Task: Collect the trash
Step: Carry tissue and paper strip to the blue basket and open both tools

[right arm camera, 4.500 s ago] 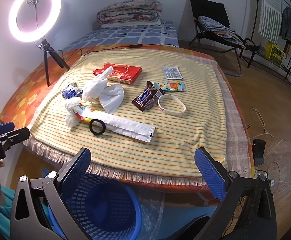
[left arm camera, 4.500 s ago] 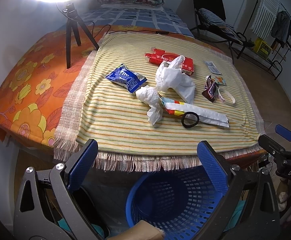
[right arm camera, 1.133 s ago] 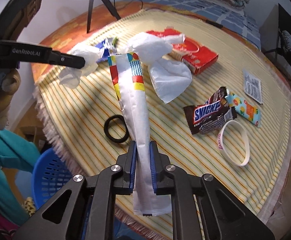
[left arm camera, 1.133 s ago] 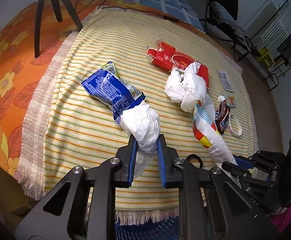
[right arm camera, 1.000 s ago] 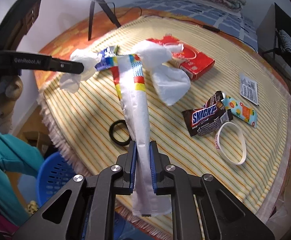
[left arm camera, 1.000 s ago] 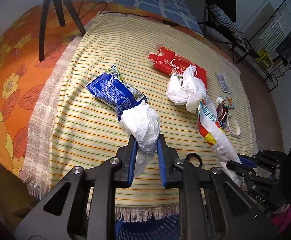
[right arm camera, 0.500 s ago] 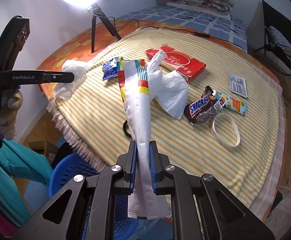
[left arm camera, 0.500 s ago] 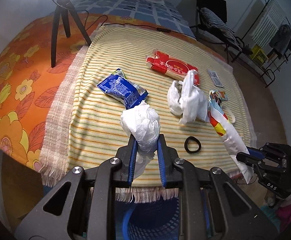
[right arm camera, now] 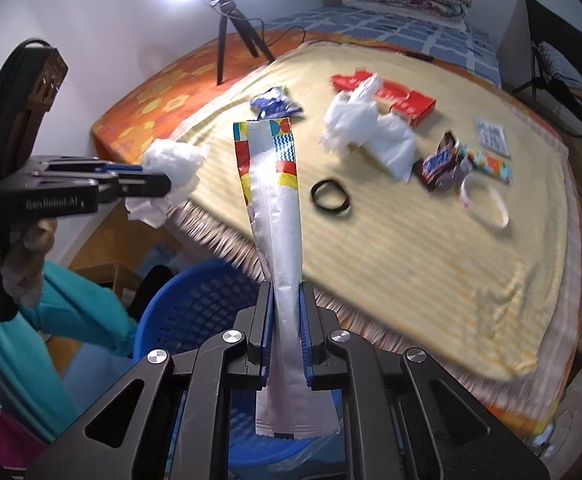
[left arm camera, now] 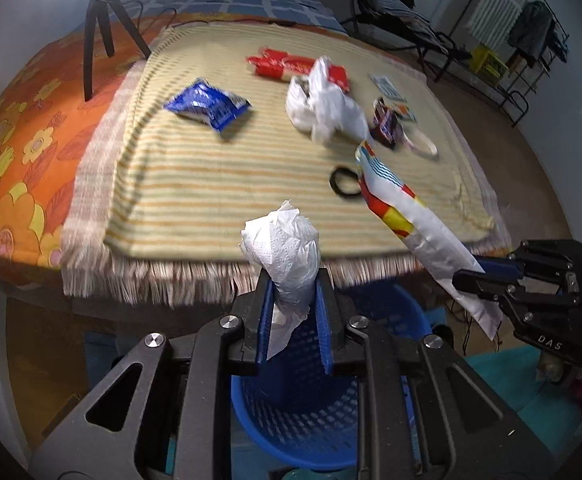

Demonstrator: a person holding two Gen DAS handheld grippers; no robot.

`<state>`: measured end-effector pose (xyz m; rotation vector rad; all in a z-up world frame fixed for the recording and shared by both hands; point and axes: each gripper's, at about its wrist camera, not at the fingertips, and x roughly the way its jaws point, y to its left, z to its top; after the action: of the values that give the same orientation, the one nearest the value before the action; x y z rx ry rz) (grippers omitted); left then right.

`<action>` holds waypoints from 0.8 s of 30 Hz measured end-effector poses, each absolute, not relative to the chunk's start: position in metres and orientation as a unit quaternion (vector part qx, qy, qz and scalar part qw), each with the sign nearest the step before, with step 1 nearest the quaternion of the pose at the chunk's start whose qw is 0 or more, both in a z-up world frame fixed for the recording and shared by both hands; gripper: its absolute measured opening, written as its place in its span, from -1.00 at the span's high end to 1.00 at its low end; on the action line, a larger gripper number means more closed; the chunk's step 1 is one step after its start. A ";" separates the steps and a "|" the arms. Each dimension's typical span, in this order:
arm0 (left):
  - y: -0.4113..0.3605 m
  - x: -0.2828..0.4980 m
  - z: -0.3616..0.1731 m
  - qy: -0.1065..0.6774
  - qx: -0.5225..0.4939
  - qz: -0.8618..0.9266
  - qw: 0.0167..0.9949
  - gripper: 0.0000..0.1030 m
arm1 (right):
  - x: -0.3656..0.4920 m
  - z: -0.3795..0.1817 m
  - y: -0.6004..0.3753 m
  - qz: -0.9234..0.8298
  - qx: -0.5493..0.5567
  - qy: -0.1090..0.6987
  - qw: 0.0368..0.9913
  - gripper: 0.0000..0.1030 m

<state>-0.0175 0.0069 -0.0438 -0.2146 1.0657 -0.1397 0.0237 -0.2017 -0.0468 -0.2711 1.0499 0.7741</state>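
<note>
My left gripper (left arm camera: pixel 293 304) is shut on a crumpled white tissue (left arm camera: pixel 283 248), held past the table's front edge above the blue mesh basket (left arm camera: pixel 303 408). My right gripper (right arm camera: pixel 285 312) is shut on a long white wrapper with a coloured end (right arm camera: pixel 275 208), also over the basket (right arm camera: pixel 195 304). Each gripper shows in the other's view: the right gripper (left arm camera: pixel 475 276) with the wrapper (left arm camera: pixel 419 228), the left gripper (right arm camera: pixel 159 184) with the tissue (right arm camera: pixel 171 168). On the striped cloth lie a blue snack bag (left arm camera: pixel 207 106), a white plastic bag (left arm camera: pixel 323 108), a red box (left arm camera: pixel 279 65) and a chocolate wrapper (right arm camera: pixel 441 166).
A black ring (left arm camera: pixel 345 182), a white band (right arm camera: pixel 485 200), a small colourful packet (right arm camera: pixel 489 164) and a printed sachet (right arm camera: pixel 491 136) also lie on the cloth. A ring light on a tripod (right arm camera: pixel 227 20) stands at the back left. A chair (left arm camera: pixel 391 12) and rack (left arm camera: pixel 527 48) stand behind.
Both grippers have drawn back from the table with their loads, the tissue and the long wrapper. They now hang beyond the fringed edge over the blue basket.
</note>
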 end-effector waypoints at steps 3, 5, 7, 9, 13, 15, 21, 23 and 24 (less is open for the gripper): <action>-0.002 -0.032 -0.055 0.519 -0.102 -0.076 0.845 0.64 | 0.010 -0.055 -0.205 0.358 -0.127 0.496 0.781 0.80; -0.007 -0.041 -0.063 0.527 -0.100 -0.080 0.840 0.64 | 0.002 -0.061 -0.207 0.358 -0.130 0.500 0.778 0.80; -0.013 -0.050 -0.069 0.533 -0.094 -0.085 0.837 0.64 | -0.006 -0.067 -0.208 0.360 -0.130 0.506 0.773 0.80; -0.019 -0.057 -0.073 0.536 -0.088 -0.088 0.835 0.64 | -0.012 -0.072 -0.209 0.362 -0.132 0.511 0.768 0.80; -0.029 -0.068 -0.088 0.551 -0.082 -0.098 0.825 0.64 | -0.024 -0.088 -0.209 0.365 -0.134 0.526 0.756 0.80; -0.033 -0.071 -0.094 0.559 -0.079 -0.101 0.819 0.64 | -0.028 -0.095 -0.208 0.365 -0.136 0.534 0.750 0.80; -0.041 -0.081 -0.113 0.581 -0.074 -0.109 0.803 0.64 | -0.034 -0.113 -0.209 0.360 -0.138 0.555 0.737 0.80; -0.042 -0.084 -0.118 0.586 -0.071 -0.107 0.800 0.64 | -0.034 -0.118 -0.209 0.357 -0.138 0.560 0.734 0.80; -0.042 -0.084 -0.119 0.588 -0.070 -0.107 0.799 0.64 | -0.034 -0.120 -0.208 0.356 -0.139 0.563 0.733 0.80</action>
<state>-0.0836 -0.0419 -0.1189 -0.1510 1.2611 -0.2300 -0.0343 -0.2084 -0.1198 -0.3055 1.2383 0.7830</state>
